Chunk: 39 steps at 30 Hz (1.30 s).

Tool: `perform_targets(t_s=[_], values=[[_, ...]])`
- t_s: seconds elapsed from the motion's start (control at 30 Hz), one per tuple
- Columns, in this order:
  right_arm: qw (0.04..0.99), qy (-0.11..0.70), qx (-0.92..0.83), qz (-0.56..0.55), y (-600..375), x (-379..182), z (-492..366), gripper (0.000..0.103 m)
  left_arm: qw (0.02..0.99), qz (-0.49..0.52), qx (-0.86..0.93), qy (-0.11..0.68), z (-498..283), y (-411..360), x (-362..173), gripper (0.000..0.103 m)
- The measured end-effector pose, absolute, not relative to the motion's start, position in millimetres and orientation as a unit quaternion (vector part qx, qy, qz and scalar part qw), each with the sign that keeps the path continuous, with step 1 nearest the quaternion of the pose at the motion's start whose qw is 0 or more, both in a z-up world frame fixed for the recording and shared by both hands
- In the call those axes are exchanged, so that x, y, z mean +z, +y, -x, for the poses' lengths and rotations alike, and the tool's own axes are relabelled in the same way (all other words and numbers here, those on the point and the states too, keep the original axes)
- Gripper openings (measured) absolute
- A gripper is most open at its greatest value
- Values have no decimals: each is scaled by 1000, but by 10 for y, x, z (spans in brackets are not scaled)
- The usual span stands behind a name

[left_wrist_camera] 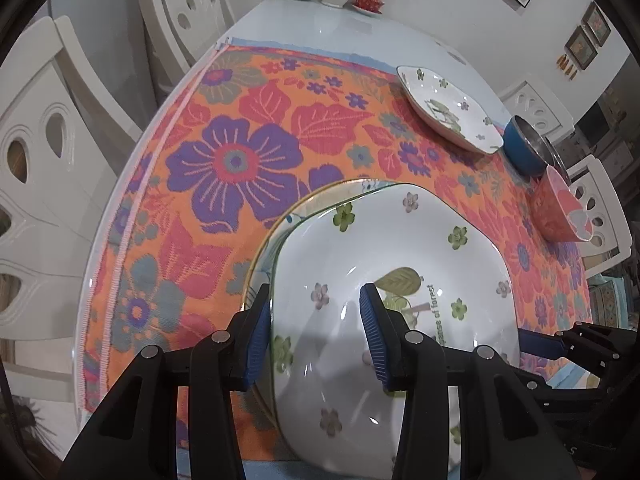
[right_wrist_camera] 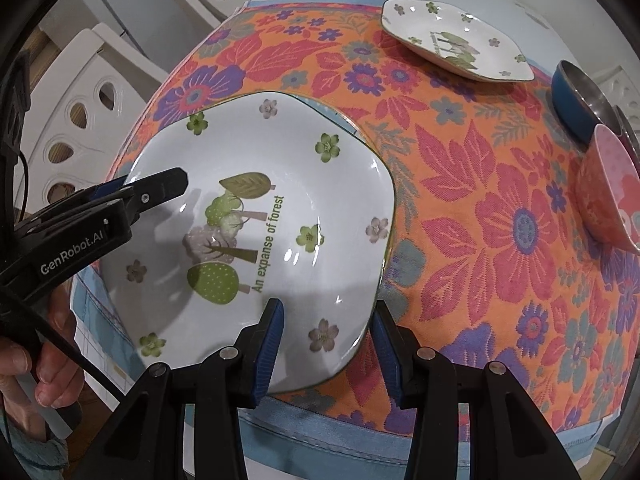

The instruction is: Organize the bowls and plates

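White chairs (left_wrist_camera: 48, 152) ring our table, whose orange floral cloth (left_wrist_camera: 248, 120) carries the near forest plate (right_wrist_camera: 256, 220) stacked on another plate's rim (left_wrist_camera: 280, 220), with a second forest plate (right_wrist_camera: 452, 40) at one o'clock and a blue bowl (right_wrist_camera: 572, 96) and pink bowl (right_wrist_camera: 608, 196) at two to three o'clock. We hold the left gripper (left_wrist_camera: 316, 336) with jaws apart straddling the near plate's nine o'clock edge. Our right gripper (right_wrist_camera: 328, 344) is likewise spread astride its five o'clock edge, neither clamped.
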State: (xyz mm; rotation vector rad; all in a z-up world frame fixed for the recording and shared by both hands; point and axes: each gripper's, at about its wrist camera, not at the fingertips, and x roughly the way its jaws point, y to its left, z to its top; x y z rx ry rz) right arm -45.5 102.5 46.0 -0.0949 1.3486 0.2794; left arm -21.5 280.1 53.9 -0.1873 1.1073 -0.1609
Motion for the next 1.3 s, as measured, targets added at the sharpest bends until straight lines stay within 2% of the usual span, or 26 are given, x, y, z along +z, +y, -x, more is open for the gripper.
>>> perform_targets(t_s=[0.57, 1.13, 1.2, 1.27, 1.3], values=[[786, 600, 142, 48, 992, 685, 620, 43, 883, 46, -98, 456, 211, 2575, 1135, 41], [828, 548, 109, -41, 557, 1284, 227, 43, 913, 24, -135, 383, 42, 2333, 1762, 42], [833, 542, 102, -46, 514, 1337, 174, 43, 916, 18, -139, 377, -9, 2301, 1824, 47], [838, 535, 92, -54, 451, 1379, 100, 45, 918, 13, -142, 369, -80, 2268, 1879, 49], [842, 530, 83, -62, 402, 1398, 45, 51, 918, 11, -144, 368, -128, 2250, 1893, 49]])
